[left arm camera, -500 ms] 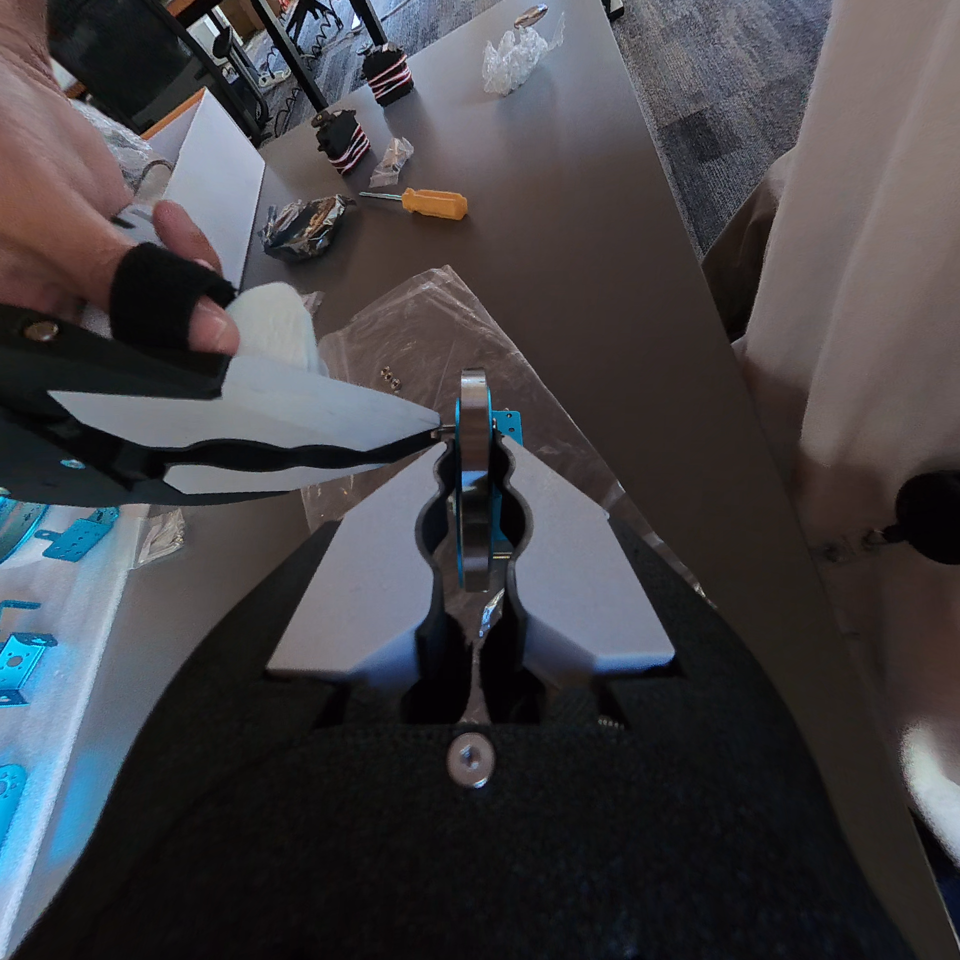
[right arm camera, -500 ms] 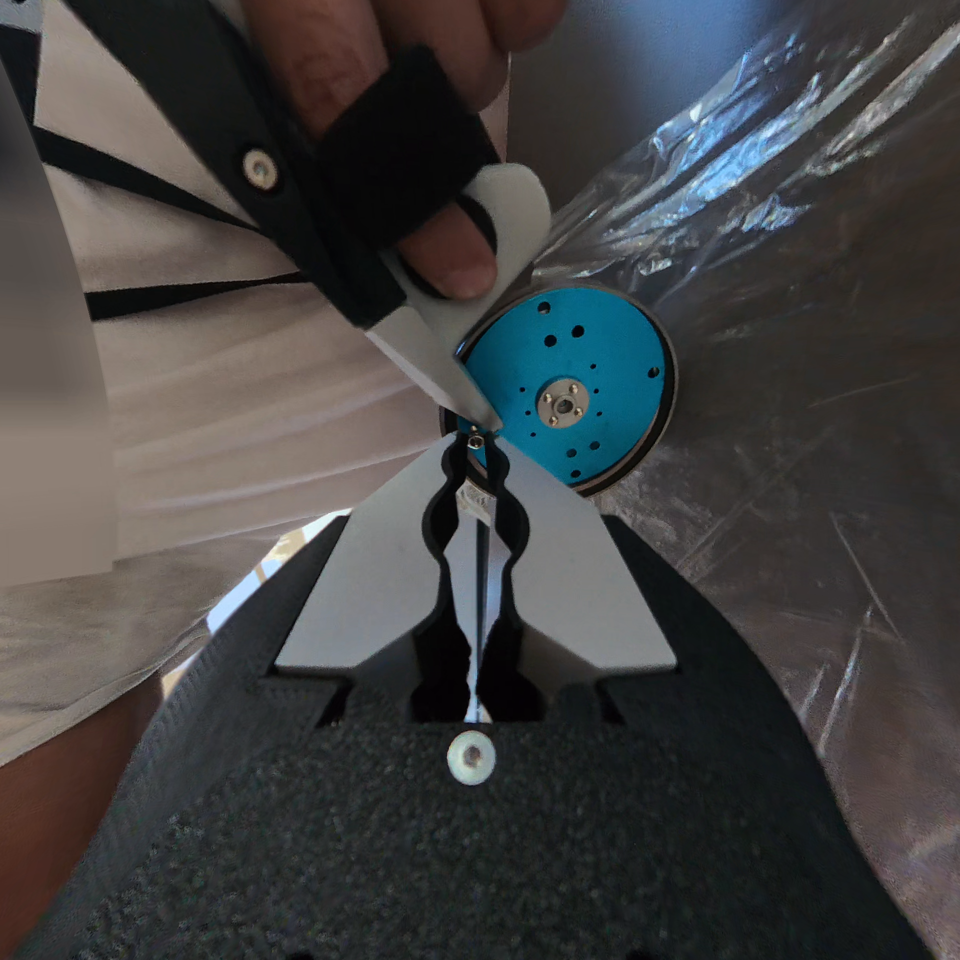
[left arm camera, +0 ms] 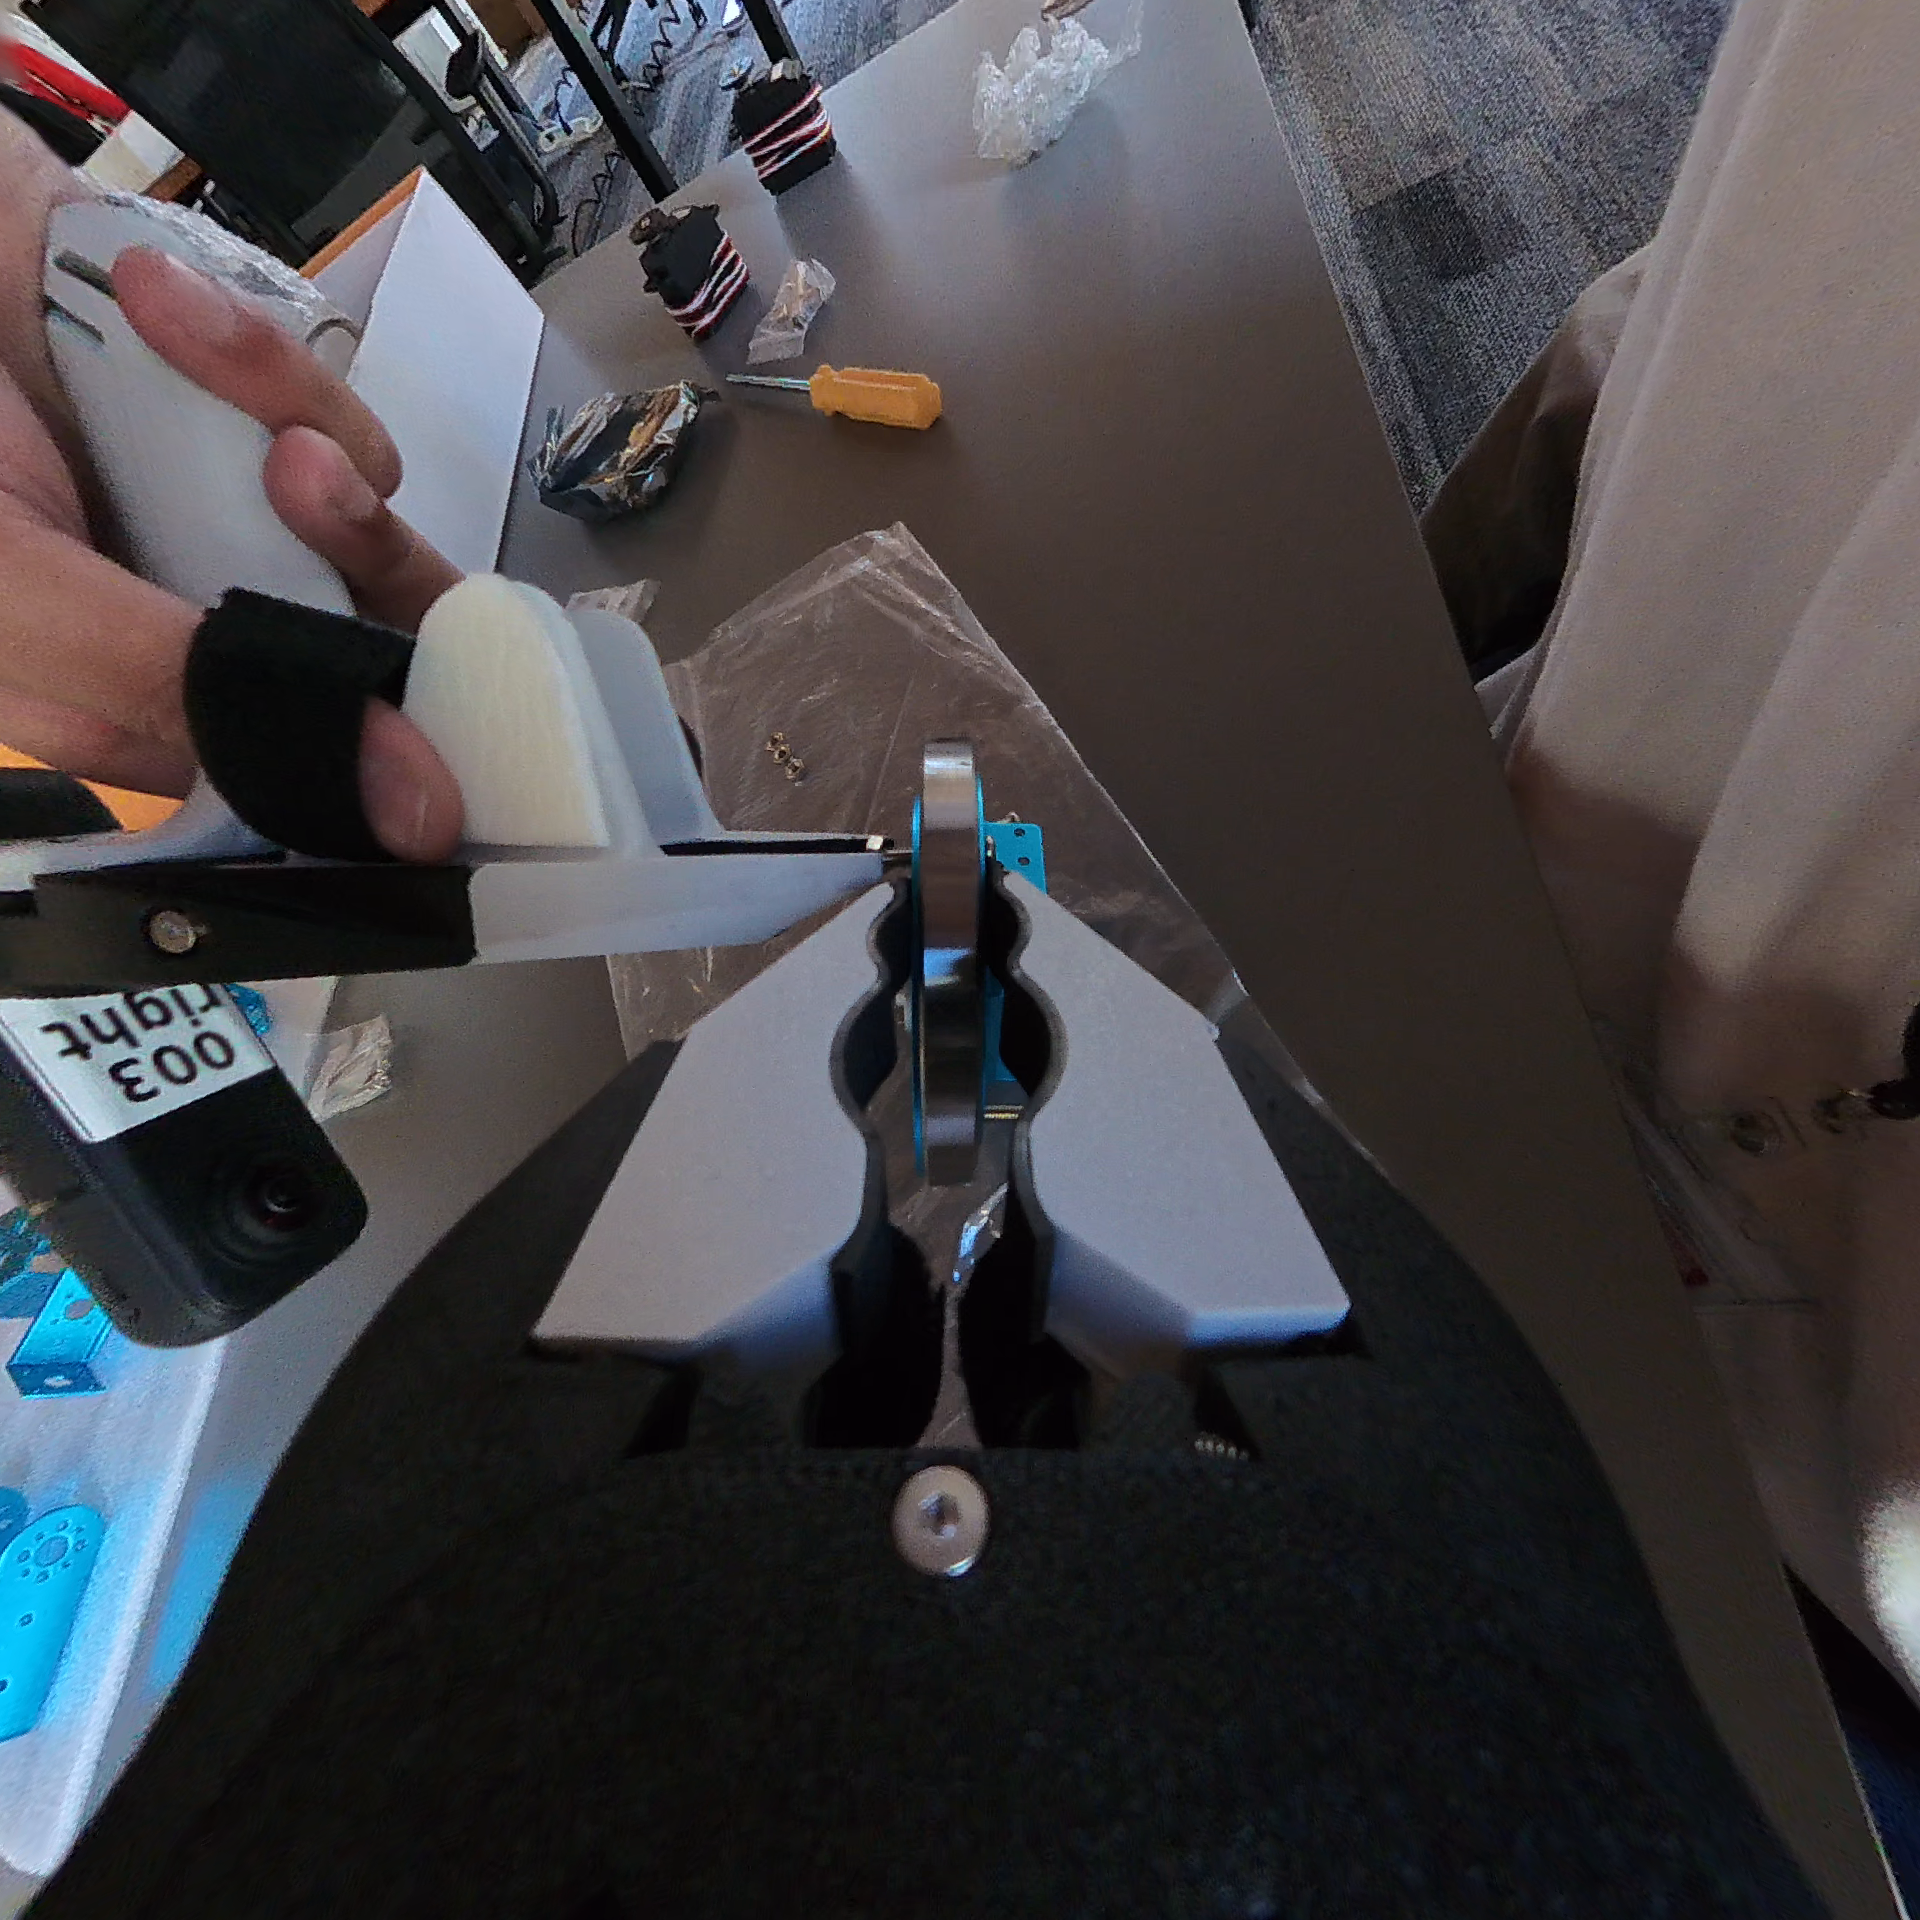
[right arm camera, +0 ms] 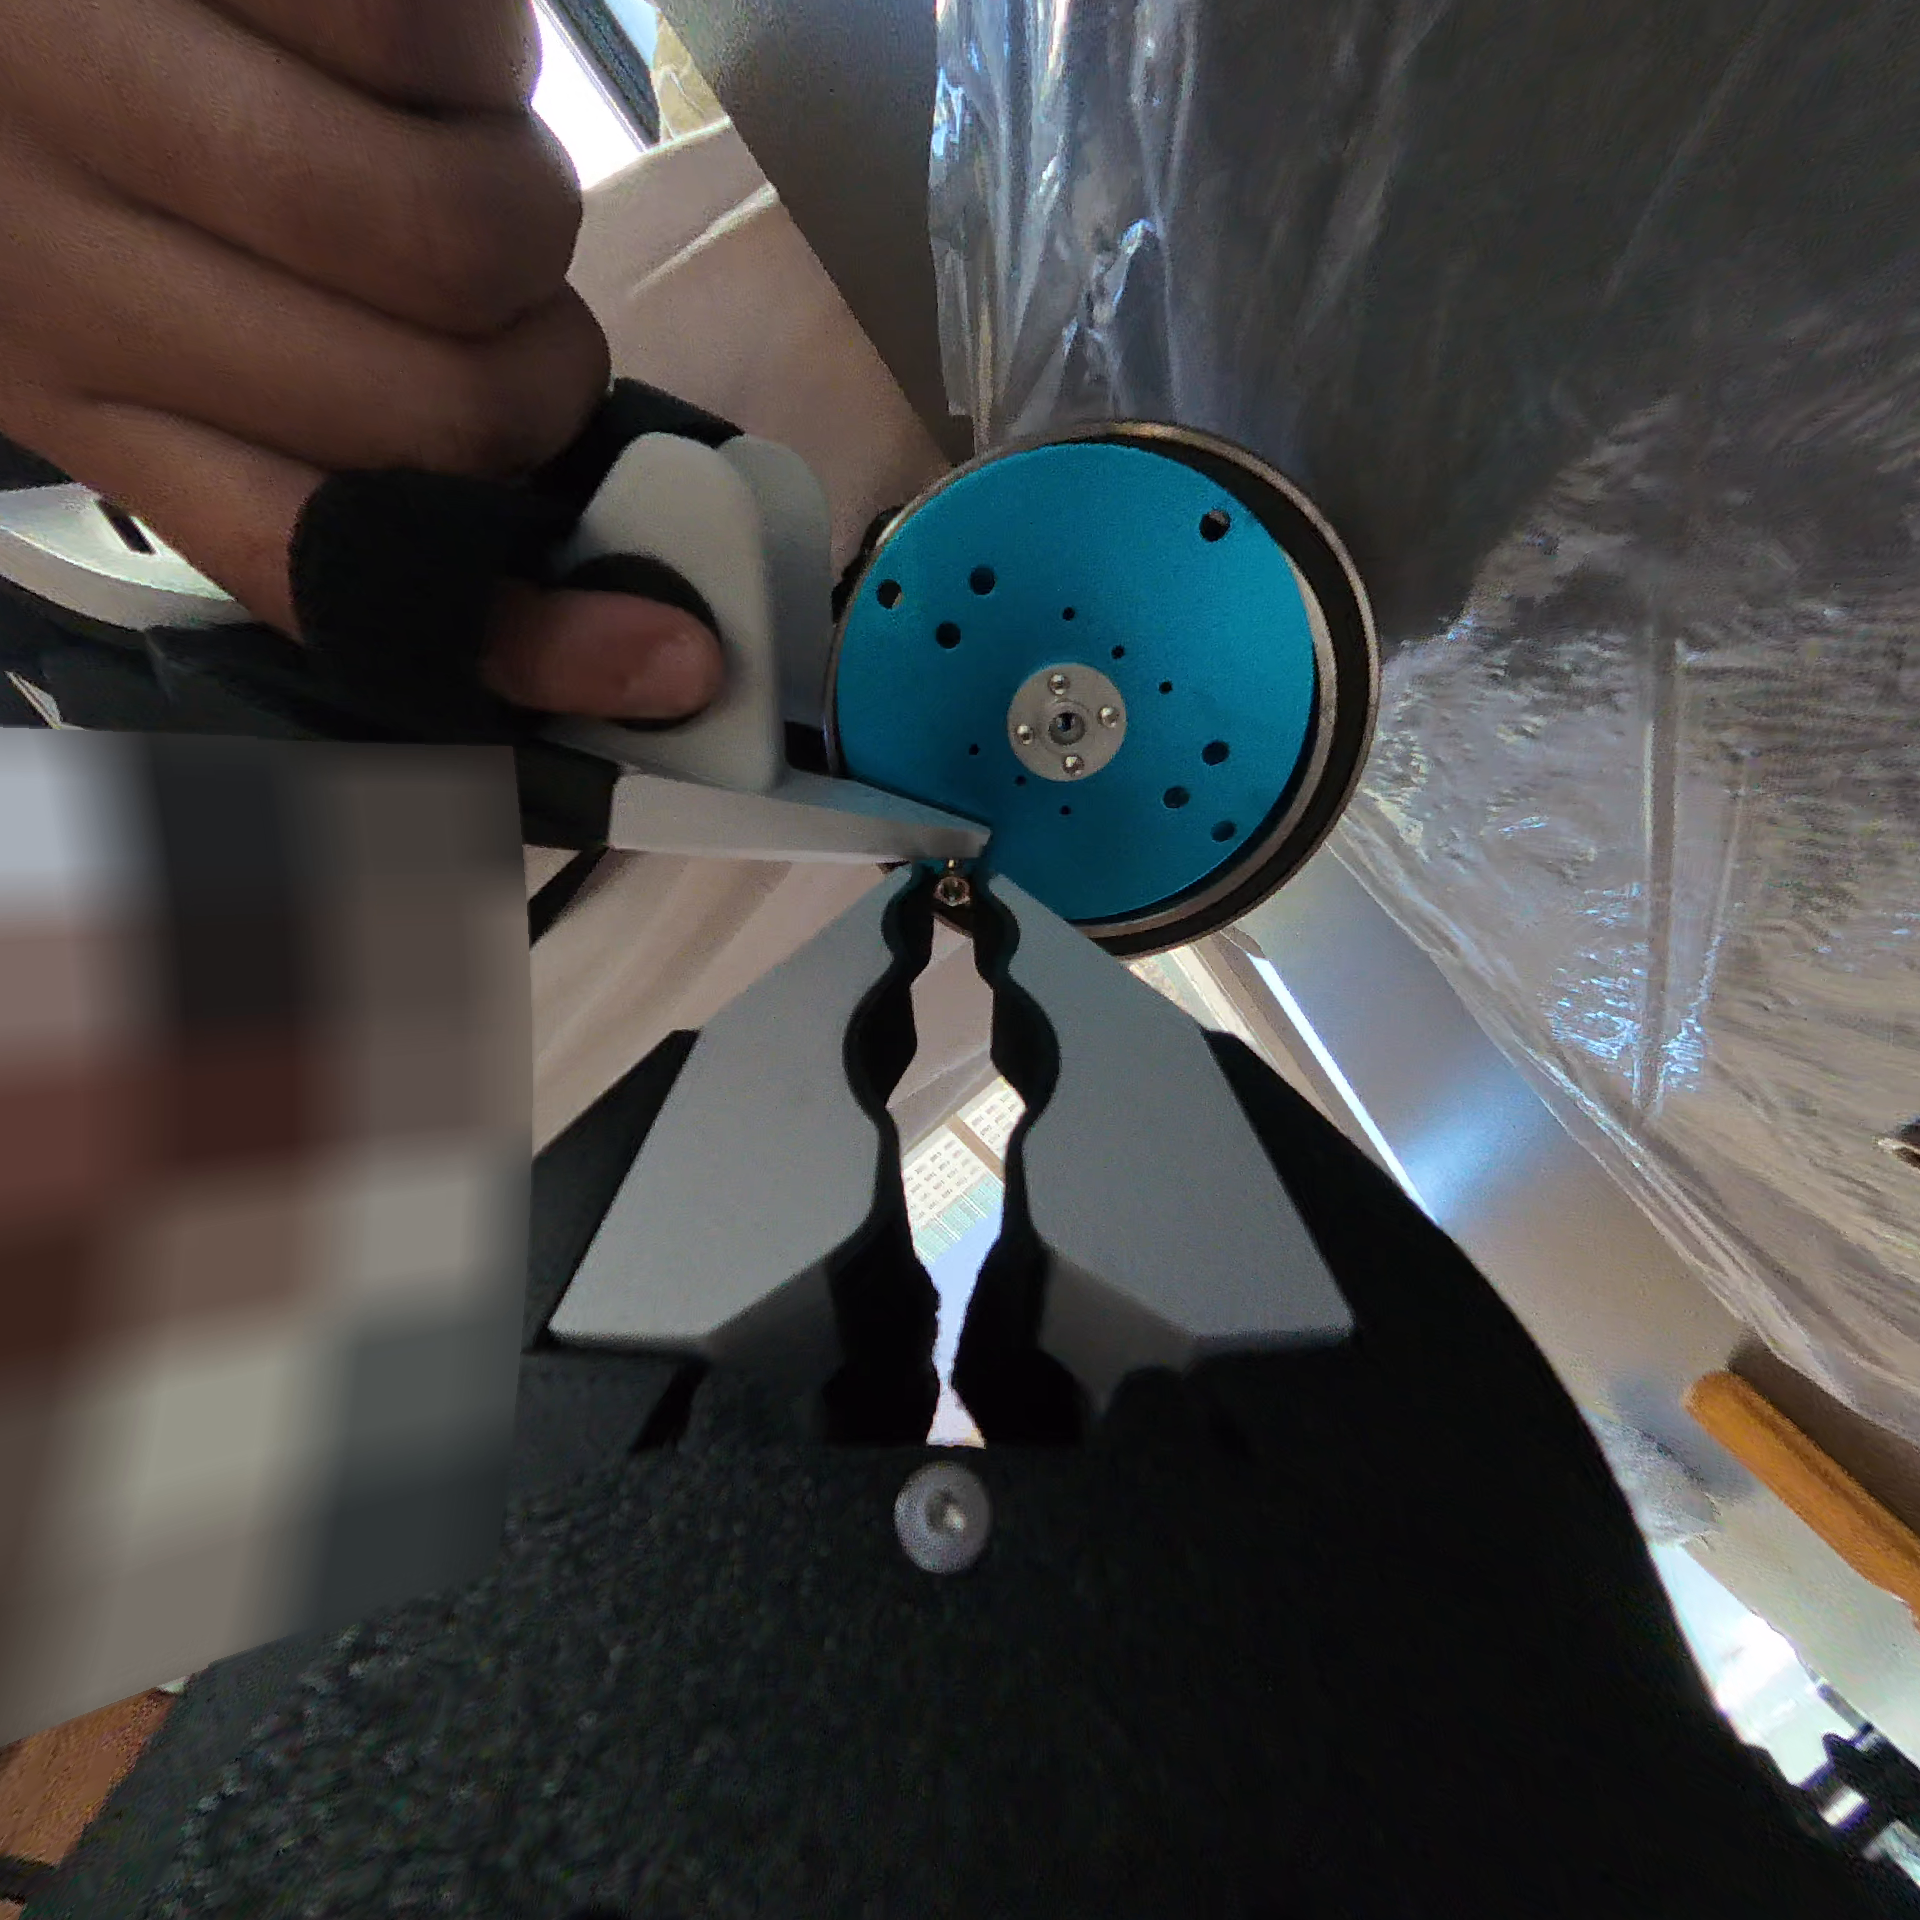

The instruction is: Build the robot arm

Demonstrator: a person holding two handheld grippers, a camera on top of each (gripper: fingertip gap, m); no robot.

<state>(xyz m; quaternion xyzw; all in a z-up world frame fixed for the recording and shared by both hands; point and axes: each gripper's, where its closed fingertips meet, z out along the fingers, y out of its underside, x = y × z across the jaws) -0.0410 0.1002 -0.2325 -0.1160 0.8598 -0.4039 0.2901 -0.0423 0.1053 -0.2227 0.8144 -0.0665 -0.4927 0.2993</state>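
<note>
Left gripper (left arm camera: 948, 883): jaws pinching the blue disc (left arm camera: 943, 966) edge-on, above the plastic bag (left arm camera: 883, 665).
Right gripper (right arm camera: 951, 883): jaws nipping a small nut (right arm camera: 951, 890), touching the disc's face.

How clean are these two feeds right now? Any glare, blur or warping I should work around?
Left wrist view: the disc in the left gripper is sharp; table edges bow from the wide-angle lens; the frame's right side is washed out. Right wrist view: the disc face is crisp, the plastic sheet glares, and a mosaic patch covers the left.
</note>
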